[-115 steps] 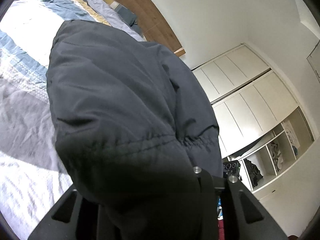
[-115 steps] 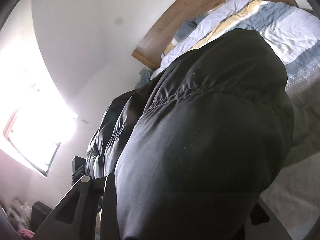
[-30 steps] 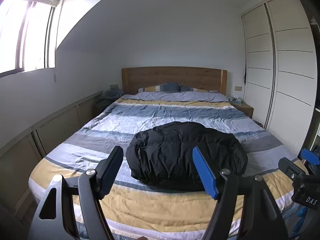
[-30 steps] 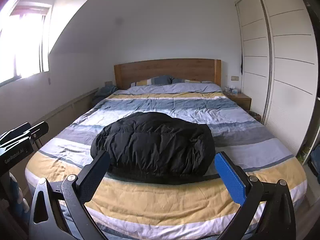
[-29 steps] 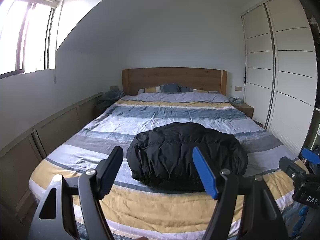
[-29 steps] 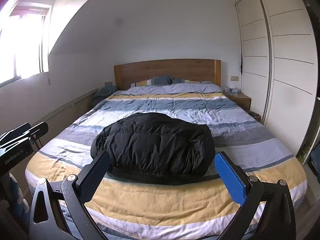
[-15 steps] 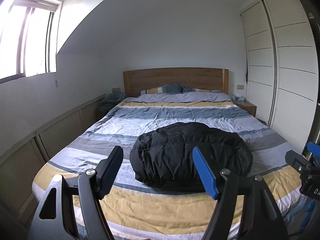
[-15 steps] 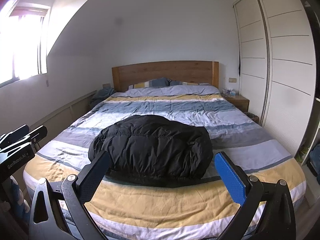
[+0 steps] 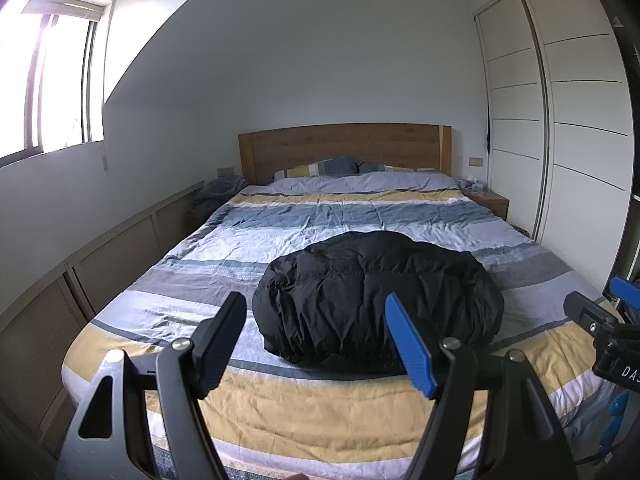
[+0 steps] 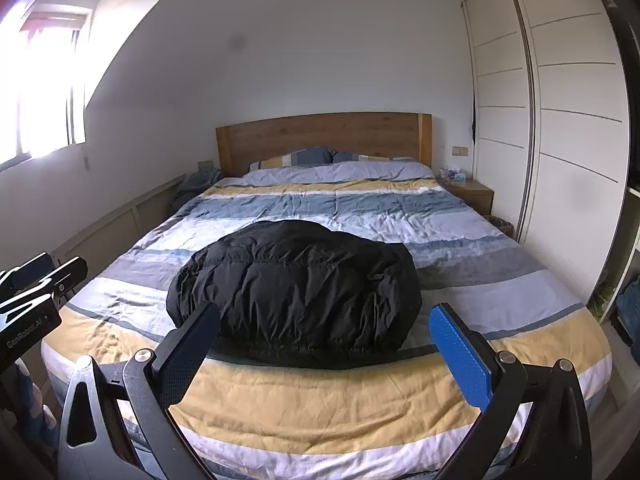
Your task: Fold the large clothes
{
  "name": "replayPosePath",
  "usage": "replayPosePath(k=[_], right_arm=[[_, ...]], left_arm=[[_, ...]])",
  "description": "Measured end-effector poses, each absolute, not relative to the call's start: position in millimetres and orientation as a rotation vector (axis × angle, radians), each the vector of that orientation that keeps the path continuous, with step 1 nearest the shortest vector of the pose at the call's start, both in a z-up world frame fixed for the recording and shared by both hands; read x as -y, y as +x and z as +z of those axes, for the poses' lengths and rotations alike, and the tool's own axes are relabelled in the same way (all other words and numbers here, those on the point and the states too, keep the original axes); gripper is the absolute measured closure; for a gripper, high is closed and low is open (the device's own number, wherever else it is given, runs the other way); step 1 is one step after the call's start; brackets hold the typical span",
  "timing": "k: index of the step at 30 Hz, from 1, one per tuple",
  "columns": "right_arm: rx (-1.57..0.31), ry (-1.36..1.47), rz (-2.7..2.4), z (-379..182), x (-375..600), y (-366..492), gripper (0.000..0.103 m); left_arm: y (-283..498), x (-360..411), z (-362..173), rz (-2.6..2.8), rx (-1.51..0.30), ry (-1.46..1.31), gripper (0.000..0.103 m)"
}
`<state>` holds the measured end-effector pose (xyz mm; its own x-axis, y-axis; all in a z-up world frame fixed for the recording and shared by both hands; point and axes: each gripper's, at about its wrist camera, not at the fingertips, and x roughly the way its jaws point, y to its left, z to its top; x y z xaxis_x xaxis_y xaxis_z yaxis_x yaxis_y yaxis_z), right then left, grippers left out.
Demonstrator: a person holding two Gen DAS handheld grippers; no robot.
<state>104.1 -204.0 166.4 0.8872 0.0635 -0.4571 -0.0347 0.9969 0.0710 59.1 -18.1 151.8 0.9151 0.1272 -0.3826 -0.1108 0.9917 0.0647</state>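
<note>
Both our grippers, left gripper and right gripper, hang with jaws released, gripping nothing. The folded black jacket lies beyond the fingertips on the striped bed, untouched.

Both wrist views sit side by side past the bed foot, facing 12 o'clock toward the headboard, pitched slightly down; both share the bed.
</note>
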Motion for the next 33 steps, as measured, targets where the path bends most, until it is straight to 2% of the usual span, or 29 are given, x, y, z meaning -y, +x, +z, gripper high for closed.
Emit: replayPosePath(k=[33], right_arm=[[-0.576,0.05,0.039,131,209,137,0.0]], left_arm=[[100,13,114,0.076,-0.506,0.029,0.032]])
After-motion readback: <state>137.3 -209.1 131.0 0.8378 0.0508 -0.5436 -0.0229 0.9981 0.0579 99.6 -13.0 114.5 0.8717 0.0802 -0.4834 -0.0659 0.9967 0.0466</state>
